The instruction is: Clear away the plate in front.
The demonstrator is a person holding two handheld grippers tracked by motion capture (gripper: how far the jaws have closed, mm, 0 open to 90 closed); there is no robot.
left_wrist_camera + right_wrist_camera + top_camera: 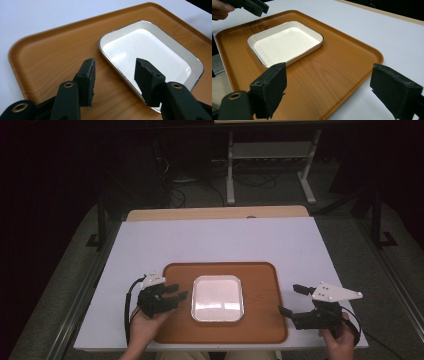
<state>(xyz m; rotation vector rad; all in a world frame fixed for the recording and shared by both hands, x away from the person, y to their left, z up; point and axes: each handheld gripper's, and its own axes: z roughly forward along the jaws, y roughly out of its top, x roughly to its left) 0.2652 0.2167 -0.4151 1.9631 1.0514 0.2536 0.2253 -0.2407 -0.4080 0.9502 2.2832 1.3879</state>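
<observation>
We find a white rectangular dish at the middle of the wooden tray — the left gripper over the tray's left edge, the right gripper at its right edge, both parted wide and empty.

Two handheld grippers are seen, each black-bodied with two blocky black jaws. Brass-coloured screw eyelets are set in the jaw arms. A pale grey three-cornered plate with dark dots is mounted atop the left gripper and the right gripper. Black cables trail from both. Hands are bare, no sleeves seen
</observation>
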